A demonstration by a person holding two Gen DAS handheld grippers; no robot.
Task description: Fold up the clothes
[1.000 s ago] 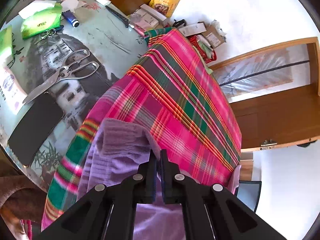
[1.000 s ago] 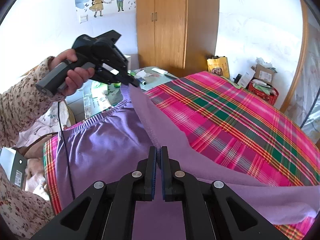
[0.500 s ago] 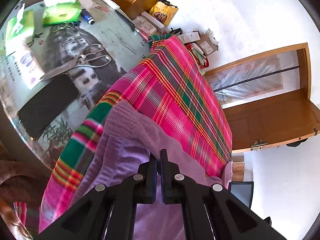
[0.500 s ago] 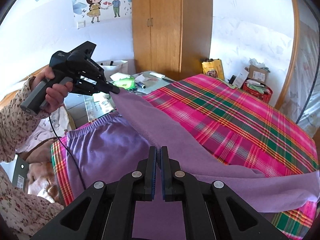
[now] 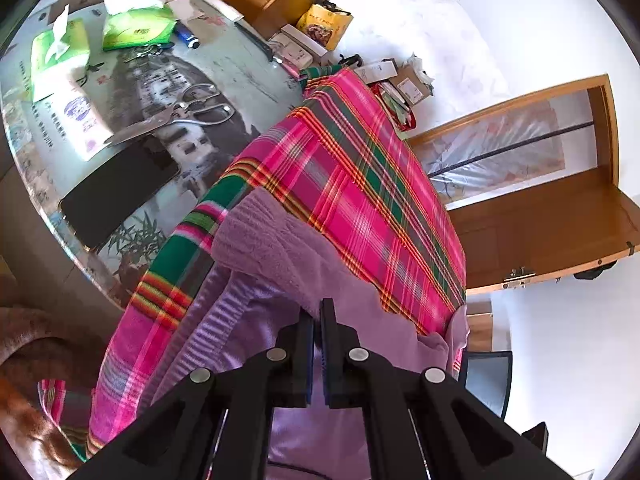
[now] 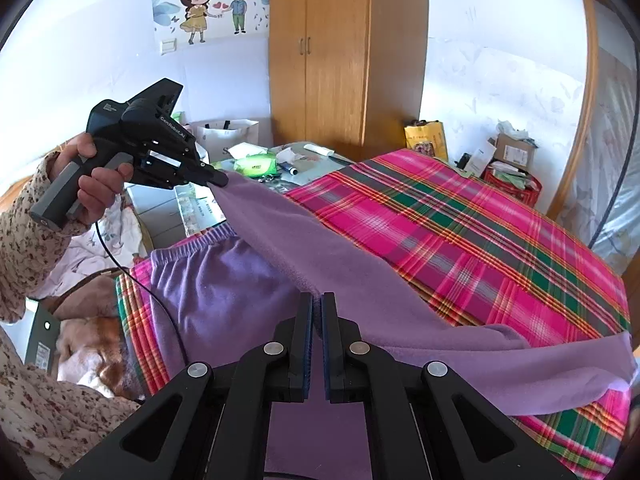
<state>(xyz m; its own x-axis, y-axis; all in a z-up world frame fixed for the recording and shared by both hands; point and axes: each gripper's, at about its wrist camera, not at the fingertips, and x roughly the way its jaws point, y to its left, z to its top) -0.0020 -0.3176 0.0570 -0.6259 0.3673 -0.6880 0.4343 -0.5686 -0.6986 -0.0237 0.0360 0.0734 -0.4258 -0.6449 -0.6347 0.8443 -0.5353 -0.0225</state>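
Observation:
A purple fleece garment (image 6: 304, 248) with a ribbed waistband (image 6: 192, 244) lies on a pink plaid cloth (image 6: 460, 232). My left gripper (image 5: 317, 312) is shut on a fold of the purple fleece garment (image 5: 280, 248) and holds it lifted. From the right wrist view, the left gripper (image 6: 222, 179) shows at the left, held in a hand, pulling the fleece edge taut up off the cloth. My right gripper (image 6: 316, 304) is shut on the same lifted edge, nearer the camera. The fleece stretches in a ridge between the two grippers.
Left of the cloth, a glass-topped table (image 5: 240, 68) carries scissors (image 5: 176, 114), a black phone (image 5: 116, 192), green tissue packs (image 5: 136, 30) and a lighter. A wooden wardrobe (image 6: 340, 52) stands behind. Boxes and bags (image 6: 508, 160) lie by the far wall. A floral sleeve (image 6: 24, 216) is at left.
Both grippers have drawn back from the table with the fleece edge still clamped. The left gripper has moved left and the fold between them has lengthened.

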